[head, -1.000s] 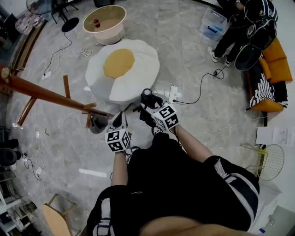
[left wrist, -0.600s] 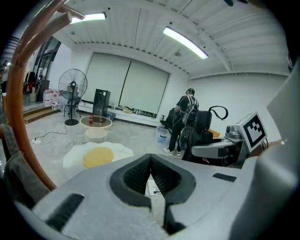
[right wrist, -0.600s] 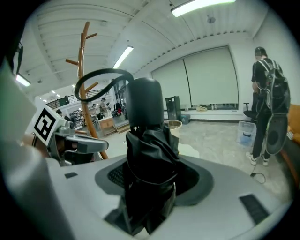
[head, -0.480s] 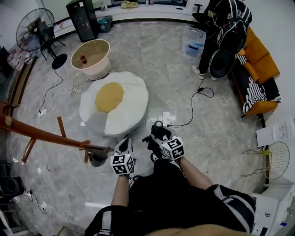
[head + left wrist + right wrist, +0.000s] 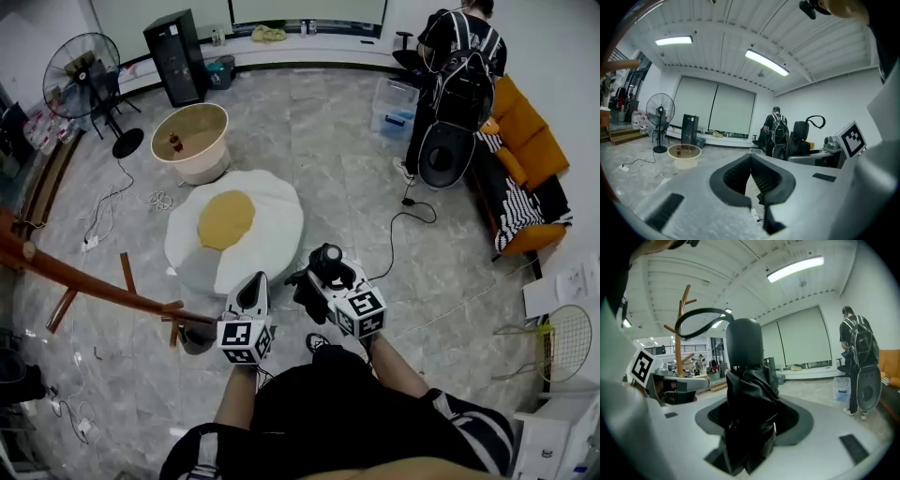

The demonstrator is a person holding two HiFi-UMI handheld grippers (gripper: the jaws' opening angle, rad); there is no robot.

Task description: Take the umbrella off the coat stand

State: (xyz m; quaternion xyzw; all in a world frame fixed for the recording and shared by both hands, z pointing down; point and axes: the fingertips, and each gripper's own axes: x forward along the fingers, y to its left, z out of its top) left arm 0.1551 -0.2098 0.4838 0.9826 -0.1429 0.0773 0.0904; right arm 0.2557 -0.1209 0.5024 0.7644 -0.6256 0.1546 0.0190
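One umbrella (image 5: 746, 380) — clamped upright in the right hand-held gripper (image 5: 749, 425).

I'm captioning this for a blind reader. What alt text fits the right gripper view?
The right gripper clamps a folded black umbrella, its rounded handle and strap loop pointing up. Behind it on the left stands a wooden coat stand; a person wearing a backpack stands at right.
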